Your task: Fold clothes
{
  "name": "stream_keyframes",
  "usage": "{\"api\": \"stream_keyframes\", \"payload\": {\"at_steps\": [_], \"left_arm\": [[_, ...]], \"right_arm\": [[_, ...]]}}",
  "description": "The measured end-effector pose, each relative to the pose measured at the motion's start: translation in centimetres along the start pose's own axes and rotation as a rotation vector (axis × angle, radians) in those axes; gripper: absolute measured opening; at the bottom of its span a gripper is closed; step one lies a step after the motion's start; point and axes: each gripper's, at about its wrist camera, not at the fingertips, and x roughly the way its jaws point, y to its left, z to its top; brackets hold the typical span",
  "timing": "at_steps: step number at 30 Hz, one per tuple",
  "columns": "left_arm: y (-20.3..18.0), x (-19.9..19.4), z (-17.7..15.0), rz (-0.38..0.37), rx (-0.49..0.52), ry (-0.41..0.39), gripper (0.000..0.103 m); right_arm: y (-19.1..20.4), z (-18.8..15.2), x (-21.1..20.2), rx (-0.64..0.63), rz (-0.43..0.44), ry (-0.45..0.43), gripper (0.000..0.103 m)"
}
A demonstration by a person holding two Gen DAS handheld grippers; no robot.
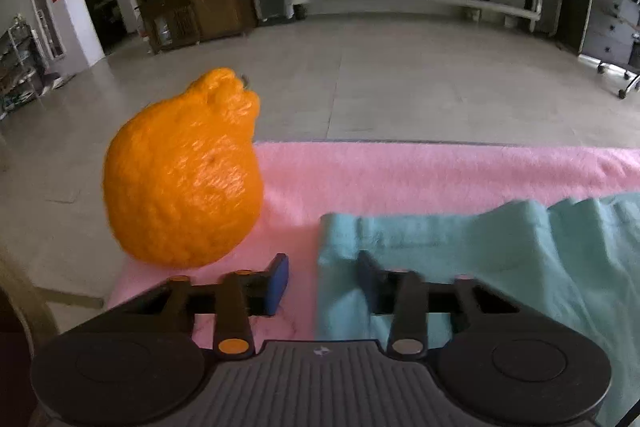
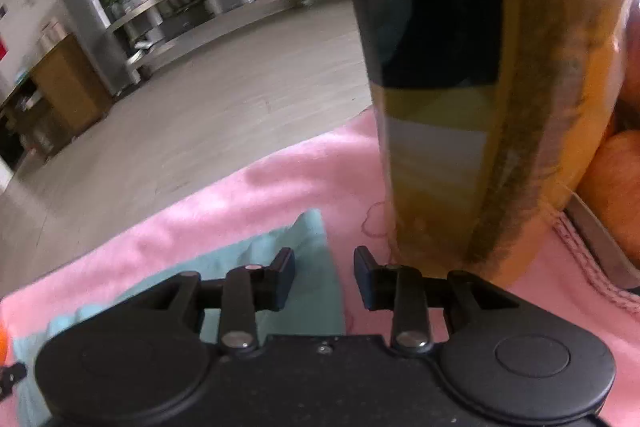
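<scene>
My left claw (image 1: 323,281) is open, its two blue-padded fingers (image 1: 280,281) spread wide and pointing toward 12 o'clock, held low and level. My right claw (image 2: 325,277) is open too, fingers (image 2: 365,277) parted, and it is rolled a little.

The left claw (image 1: 322,281) gapes over the left edge of a teal cloth (image 1: 500,259) on a pink blanket (image 1: 400,175), an orange (image 1: 182,179) just beside.
</scene>
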Motion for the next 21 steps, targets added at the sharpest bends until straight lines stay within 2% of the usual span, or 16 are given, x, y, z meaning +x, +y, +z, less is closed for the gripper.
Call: {"api": "stream_keyframes", "payload": {"at_steps": [2, 3, 4, 5, 8, 10, 14, 16, 19, 21], "left_arm": [[-0.5, -0.5, -0.3, 0.004, 0.031, -0.025, 0.002], [-0.9, -0.8, -0.5, 0.031, 0.061, -0.052, 0.002], [-1.2, -1.2, -0.7, 0.055, 0.082, -0.079, 0.002], [-1.2, -1.6, -0.9, 0.074, 0.081, -0.106, 0.002], [-1.3, -2.1, -1.3, 0.145, 0.086, -0.157, 0.003], [-1.3, -1.4, -1.7, 0.199, 0.103, -0.137, 0.002], [-0.9, 0.2, -2.4, 0.287, 0.113, -0.078, 0.001], [-0.9, -0.3, -2.4, 0.296, 0.116, -0.076, 0.002], [0.0, -2.1, -2.2, 0.256, 0.078, -0.074, 0.009], [1.3, -3.7, -1.7, 0.185, 0.008, -0.056, 0.022]], "right_arm": [[0.1, 0.3, 0.6, 0.019, 0.001, -0.02, 0.027], [0.5, 0.3, 0.6, -0.004, 0.001, -0.029, 0.012], [1.1, 0.3, 0.5, -0.051, -0.007, -0.042, 0.002], [1.6, 0.3, 0.2, -0.098, -0.019, -0.064, 0.002], [3.1, -0.1, -1.6, -0.22, -0.092, -0.222, 0.002], [3.7, -0.5, -1.6, -0.282, -0.132, -0.255, 0.002], [4.4, -1.6, 0.0, -0.394, -0.216, -0.222, 0.002], [4.3, -1.8, 0.7, -0.408, -0.21, -0.167, 0.003], [4.3, -1.5, -0.5, -0.404, -0.162, -0.126, 0.009], [4.0, -1.1, -2.6, -0.373, -0.113, -0.122, 0.019]]}}
